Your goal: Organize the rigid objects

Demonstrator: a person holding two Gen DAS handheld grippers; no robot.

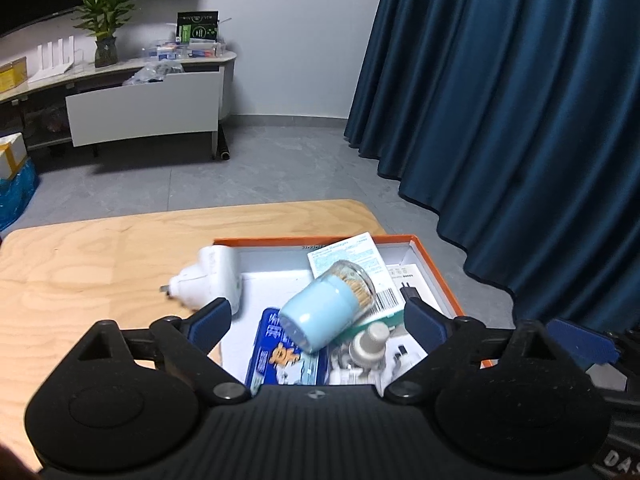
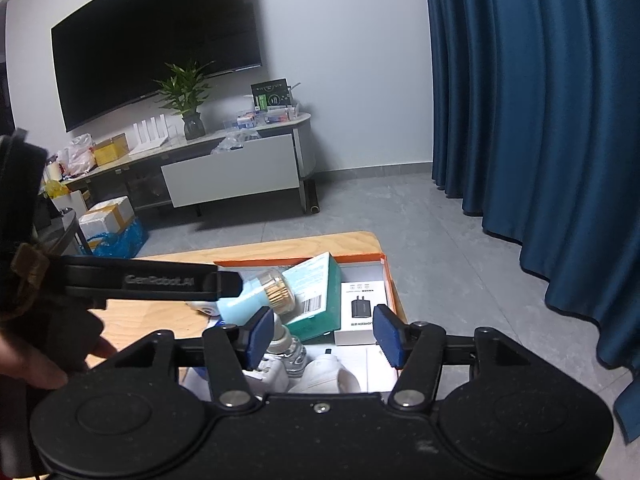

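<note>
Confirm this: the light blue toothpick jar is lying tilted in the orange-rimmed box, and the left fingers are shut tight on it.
Not quite. The light blue toothpick jar does lie tilted in the orange-rimmed box, but the left fingers stand wide open on either side of it, not shut. The left wrist view shows this.

A light wooden table (image 1: 80,264) on the grey floor (image 1: 260,168) carries an orange-rimmed box (image 1: 436,264) at its right end, with a white plug-in device (image 1: 208,284) against the box's left wall

We see dim, cool indoor light, heavy fisheye bending at edges, motion blur on white charger (image 1: 208,280).
</note>
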